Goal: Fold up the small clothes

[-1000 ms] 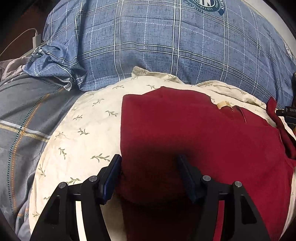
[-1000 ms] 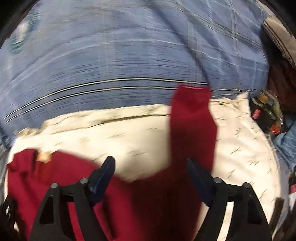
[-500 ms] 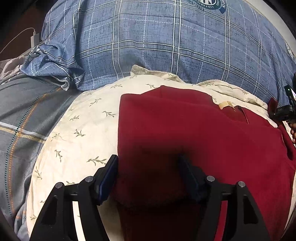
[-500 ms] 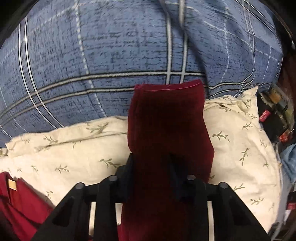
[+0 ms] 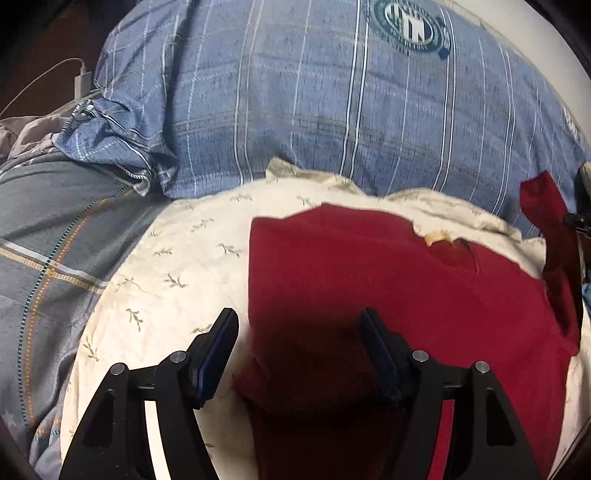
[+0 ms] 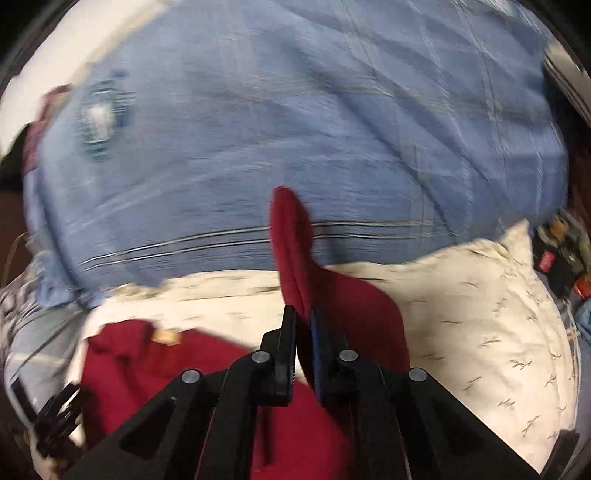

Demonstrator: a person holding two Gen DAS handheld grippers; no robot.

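A dark red shirt (image 5: 369, 288) lies flat on a cream pillow (image 5: 177, 258) with a leaf print. My left gripper (image 5: 299, 325) is open, its jaws straddling the shirt's near left edge just above the cloth. My right gripper (image 6: 303, 325) is shut on the shirt's red sleeve (image 6: 291, 236), which stands up between the jaws, lifted off the pillow. In the left wrist view the raised sleeve (image 5: 546, 221) shows at the far right. The shirt's body (image 6: 147, 362) and tan neck label (image 6: 166, 336) lie left of my right gripper.
A big blue plaid pillow (image 5: 332, 110) with a round badge (image 5: 410, 26) lies behind the cream pillow. Grey plaid bedding (image 5: 48, 229) is at the left, with a white charger and cable (image 5: 81, 81) beyond. Dark clutter (image 6: 561, 258) sits at the far right.
My right gripper closed on the sleeve and has lifted it, swinging left toward the shirt's body. My left gripper stayed open over the shirt's left edge, shifting only slightly.
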